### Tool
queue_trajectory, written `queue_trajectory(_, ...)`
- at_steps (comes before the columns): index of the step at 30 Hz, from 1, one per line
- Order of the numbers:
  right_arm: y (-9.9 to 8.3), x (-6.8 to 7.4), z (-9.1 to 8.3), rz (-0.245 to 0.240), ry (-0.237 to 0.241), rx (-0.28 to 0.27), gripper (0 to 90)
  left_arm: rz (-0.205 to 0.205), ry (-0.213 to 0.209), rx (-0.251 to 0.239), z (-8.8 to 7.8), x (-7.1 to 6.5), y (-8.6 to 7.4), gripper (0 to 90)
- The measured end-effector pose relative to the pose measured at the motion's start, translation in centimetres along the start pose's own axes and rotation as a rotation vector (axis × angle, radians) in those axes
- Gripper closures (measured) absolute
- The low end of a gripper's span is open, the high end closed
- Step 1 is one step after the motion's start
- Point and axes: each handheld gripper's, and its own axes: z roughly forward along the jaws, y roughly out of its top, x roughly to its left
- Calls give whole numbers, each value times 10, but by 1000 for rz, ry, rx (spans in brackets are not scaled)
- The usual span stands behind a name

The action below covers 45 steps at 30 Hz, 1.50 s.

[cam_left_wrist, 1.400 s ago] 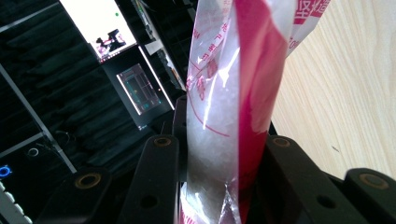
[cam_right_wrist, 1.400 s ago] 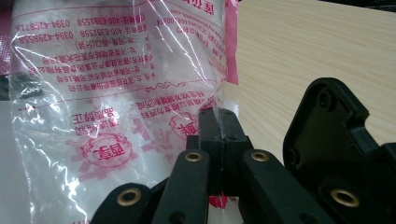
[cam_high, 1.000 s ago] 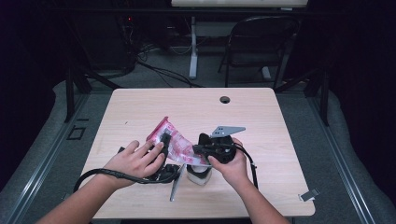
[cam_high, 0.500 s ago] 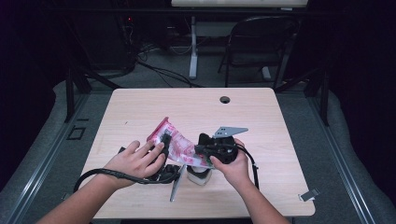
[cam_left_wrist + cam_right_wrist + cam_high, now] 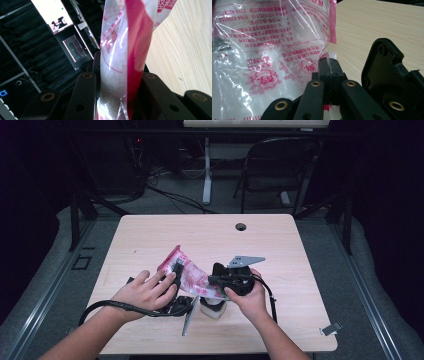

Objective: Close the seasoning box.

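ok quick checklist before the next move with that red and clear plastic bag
1. Right gripper shut on the plastic bag, jaws pinching its edge: ok.
2. Left gripper shut on the bag, film and white contents between its jaws: ok.
3. Bag held between both grippers above the table: ok.
4. Bag sealed or open: cannot tell.
5. White container under the bag, upright and lined up: cannot tell.

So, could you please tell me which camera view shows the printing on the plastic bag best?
The right gripper view: the bag faces it flat, with red lettering and round stamps sharp. The left gripper view sees the bag nearly edge-on, with few characters showing. In the high view the bag is small and its print unreadable.
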Motion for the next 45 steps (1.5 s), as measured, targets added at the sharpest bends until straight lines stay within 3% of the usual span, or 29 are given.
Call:
queue_trajectory(13,-1,-1,0,2,4,9,900,19,9,7,-1,2,1,757)
queue_trajectory(23,-1,-1,-1,-1,-2,5,900,6,11,-1,0,2,3,757)
queue_trajectory(26,-2,0,-1,6,-3,4,900,23,13,2,0,4,3,757)
queue_trajectory(45,-2,0,0,3,-4,0,900,21,15,1,0,4,3,757)
